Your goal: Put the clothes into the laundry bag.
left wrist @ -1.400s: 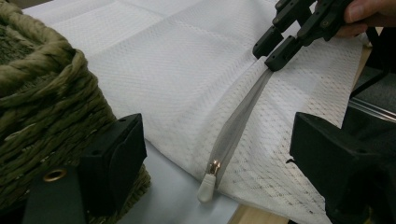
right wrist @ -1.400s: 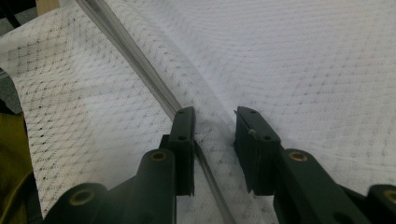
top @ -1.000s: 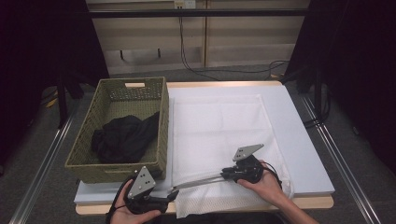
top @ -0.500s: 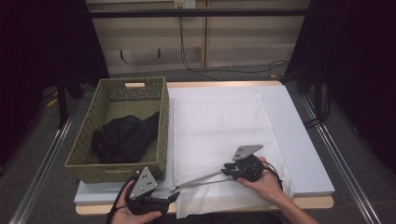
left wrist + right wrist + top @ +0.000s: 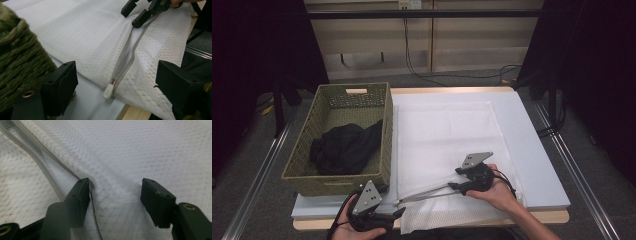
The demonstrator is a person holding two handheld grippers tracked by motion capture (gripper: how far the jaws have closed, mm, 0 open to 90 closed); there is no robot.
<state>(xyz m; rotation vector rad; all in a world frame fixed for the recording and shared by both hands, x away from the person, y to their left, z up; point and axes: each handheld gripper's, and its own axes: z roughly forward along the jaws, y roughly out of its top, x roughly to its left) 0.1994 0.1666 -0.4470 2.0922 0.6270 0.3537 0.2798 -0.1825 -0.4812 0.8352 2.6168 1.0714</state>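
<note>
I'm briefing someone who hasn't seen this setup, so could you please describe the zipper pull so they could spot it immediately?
Start at the woven basket on the table's left; beside it lies a white mesh bag. Follow its grey zipper to the end nearest the basket: the zipper pull is the small white tab there, smooth where everything around it is mesh.

White mesh laundry bag (image 5: 447, 145): thin synthetic cloth, fine perforated weave, matt, slightly see-through. Grey zipper tape (image 5: 130, 53): smooth woven strip; white zipper pull (image 5: 108, 91): glossy plastic, small metal slider. Olive woven basket (image 5: 307, 172): thick twisted rope-like fibre, coarse, matt. Black garment (image 5: 344, 147) inside: soft matt cloth. Pale blue tabletop (image 5: 537, 165): smooth, matt; edge light wood. Black gripper jaw pads: matt plastic, brass-coloured rivets.
</note>
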